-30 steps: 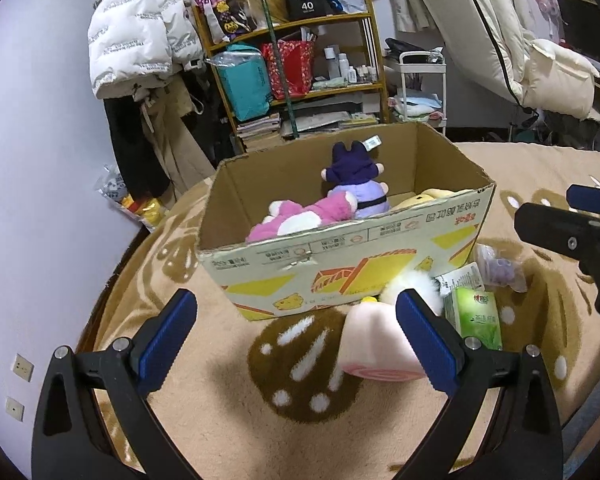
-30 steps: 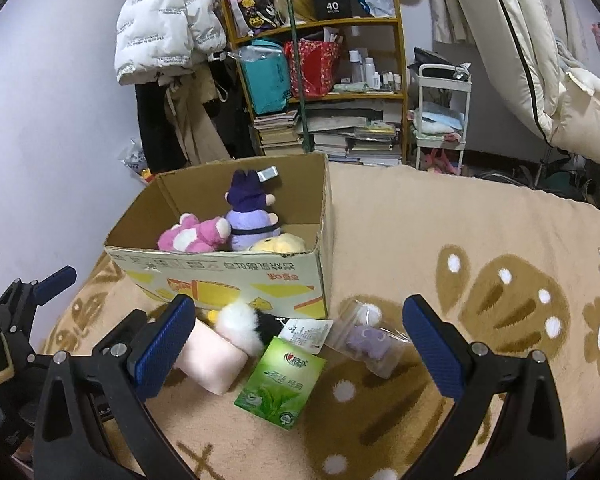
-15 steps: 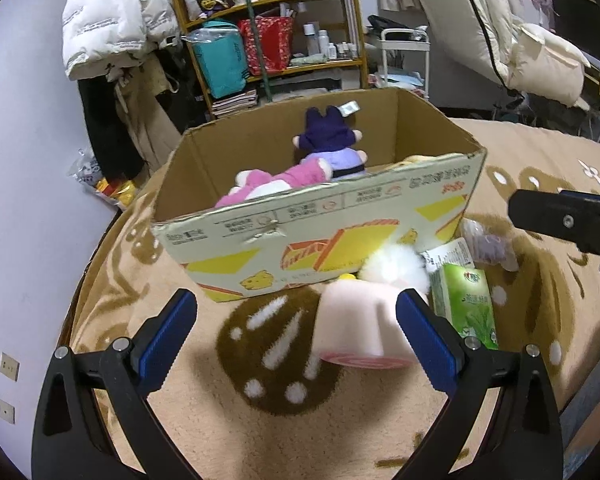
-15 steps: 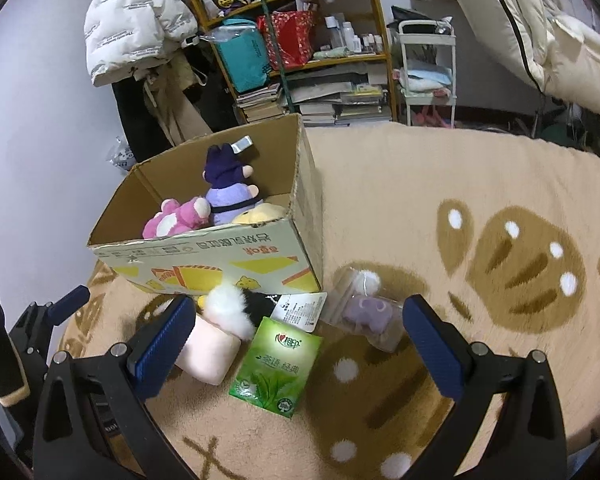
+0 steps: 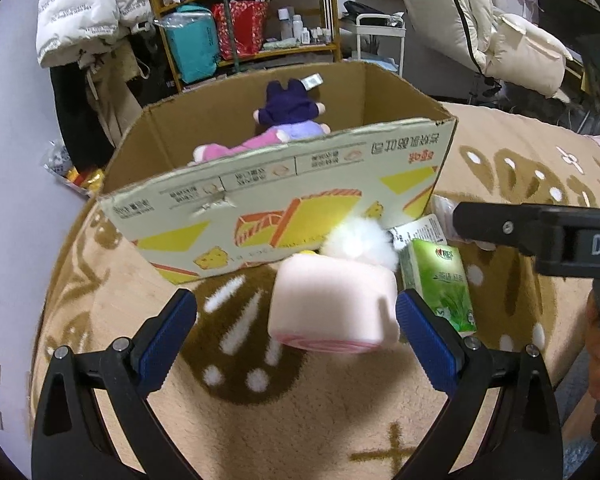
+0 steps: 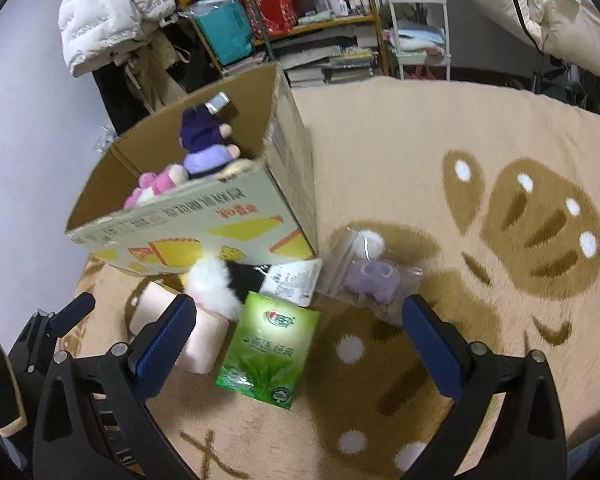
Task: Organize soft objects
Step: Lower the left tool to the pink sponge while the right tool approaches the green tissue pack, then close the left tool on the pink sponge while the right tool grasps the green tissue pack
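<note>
My left gripper (image 5: pixel 296 320) stands wide open, its blue pads (image 5: pixel 166 330) to either side of the pink foam block (image 5: pixel 332 308) at lower centre of the left wrist view; the block sits nearer the right-hand pad and neither pad touches it. My right gripper (image 6: pixel 300 328) is likewise spread open, low in its own frame over the green tissue pack (image 6: pixel 268 350), gripping nothing. Outward from the grippers, the white-and-black fluffy toy (image 6: pixel 224 286) lies just behind the block and against the front wall of the cardboard box (image 5: pixel 284 204). A bagged purple plush (image 6: pixel 374 280) lies to the right of the pack, and a white label card (image 6: pixel 294 282) rests between the pack and the box corner. Inside the box, at upper centre, sit a purple plush (image 5: pixel 288 114) and a pink plush (image 5: pixel 240 148). Everything rests on a tan patterned blanket (image 6: pixel 440 160). I judge the foam block light and compressible: it should be taken across its two flat side faces at mid-height with a modest squeeze, since a hard pinch would deform it and a corner hold might let it pivot. The bagged plush looks slippery in its film and is best pinched through the soft body, not the loose plastic edge.
</note>
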